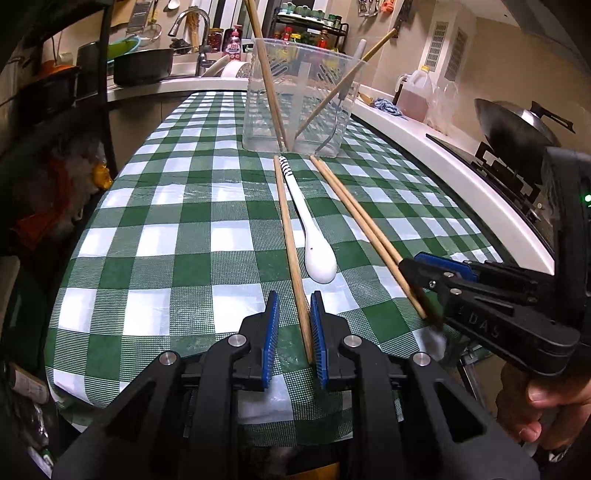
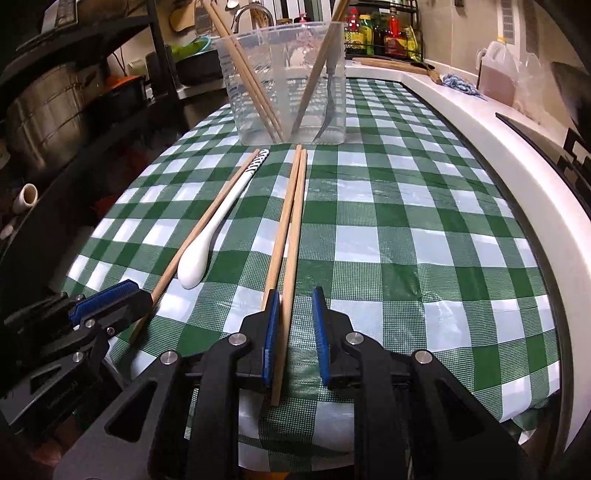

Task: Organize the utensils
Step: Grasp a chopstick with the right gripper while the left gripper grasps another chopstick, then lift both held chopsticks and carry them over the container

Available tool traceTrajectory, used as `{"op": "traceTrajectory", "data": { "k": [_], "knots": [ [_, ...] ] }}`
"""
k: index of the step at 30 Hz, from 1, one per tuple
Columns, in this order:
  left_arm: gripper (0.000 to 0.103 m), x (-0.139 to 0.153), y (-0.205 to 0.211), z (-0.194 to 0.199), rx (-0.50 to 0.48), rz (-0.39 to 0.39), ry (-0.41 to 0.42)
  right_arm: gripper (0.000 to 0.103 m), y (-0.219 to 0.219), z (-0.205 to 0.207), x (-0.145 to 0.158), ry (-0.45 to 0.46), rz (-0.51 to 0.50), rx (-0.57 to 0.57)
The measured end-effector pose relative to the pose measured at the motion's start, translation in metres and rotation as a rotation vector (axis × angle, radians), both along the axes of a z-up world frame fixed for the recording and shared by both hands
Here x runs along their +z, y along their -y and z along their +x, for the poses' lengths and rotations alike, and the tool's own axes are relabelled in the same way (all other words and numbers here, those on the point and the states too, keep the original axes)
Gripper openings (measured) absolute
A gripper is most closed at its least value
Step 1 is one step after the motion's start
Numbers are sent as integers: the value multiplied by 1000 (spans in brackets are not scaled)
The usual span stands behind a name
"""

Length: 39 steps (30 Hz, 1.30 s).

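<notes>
On the green checked tablecloth (image 1: 166,236) lie a single chopstick (image 1: 286,229), a white spoon (image 1: 314,236) and a pair of chopsticks (image 1: 364,225). My left gripper (image 1: 294,306) is open, low over the cloth. The single chopstick's near end lies between its blue pads, close to the right one. My right gripper (image 2: 295,295) is open too. One chopstick of the pair (image 2: 286,314) runs between its pads, by the left pad. The other chopstick (image 2: 281,221) passes outside that finger. A clear plastic container (image 1: 314,110) at the far end holds several chopsticks and a fork (image 2: 327,107).
A white counter runs along the right with an oil jug (image 1: 415,96), a blue cloth and a wok (image 1: 517,118) on the stove. Sink and faucet (image 1: 192,33) sit at the back left. Dark shelves with pots (image 2: 44,110) flank the left. A hand (image 1: 535,406) holds the right gripper.
</notes>
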<state>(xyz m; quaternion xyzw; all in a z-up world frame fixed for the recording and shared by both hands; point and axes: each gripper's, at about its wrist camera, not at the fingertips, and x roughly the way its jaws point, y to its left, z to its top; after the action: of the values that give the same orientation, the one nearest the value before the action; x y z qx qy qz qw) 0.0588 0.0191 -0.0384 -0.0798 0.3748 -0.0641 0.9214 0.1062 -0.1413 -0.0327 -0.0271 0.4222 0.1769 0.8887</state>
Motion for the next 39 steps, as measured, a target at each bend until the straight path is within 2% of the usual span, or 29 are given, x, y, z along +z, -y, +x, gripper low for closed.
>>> {"op": "traceTrajectory", "data": {
  "k": [4, 5, 6, 8, 11, 19, 22, 24, 35, 37, 39],
  "knots": [
    [17, -1, 5, 0, 0, 28, 11, 17, -1, -3, 2, 4, -22, 2],
    [17, -1, 6, 0, 0, 38, 15, 14, -1, -3, 1, 8, -28, 0],
    [17, -1, 7, 0, 0, 47, 19, 6, -1, -3, 1, 12, -35, -5],
    [17, -2, 11, -1, -1, 80, 32, 6, 4, -3, 1, 8, -23, -24],
    [6, -2, 9, -1, 13, 104, 36, 6, 9, -1, 1, 12, -35, -49],
    [6, -2, -16, -5, 74, 71, 26, 6, 28, 1, 3, 13, -48, -120],
    [6, -3, -20, -5, 81, 61, 27, 10, 33, 2, -1, -2, -43, -137],
    [6, -3, -18, -4, 81, 71, 30, 13, 33, 0, -1, 8, -48, -136],
    [6, -4, -14, -3, 75, 90, 45, 14, 29, -11, -2, 40, -65, -131],
    [6, -4, -13, -3, 75, 93, 45, 14, 27, -11, -2, 43, -67, -126],
    [6, -4, -13, -3, 74, 89, 44, 7, 27, -11, -2, 40, -58, -122]
  ]
}}
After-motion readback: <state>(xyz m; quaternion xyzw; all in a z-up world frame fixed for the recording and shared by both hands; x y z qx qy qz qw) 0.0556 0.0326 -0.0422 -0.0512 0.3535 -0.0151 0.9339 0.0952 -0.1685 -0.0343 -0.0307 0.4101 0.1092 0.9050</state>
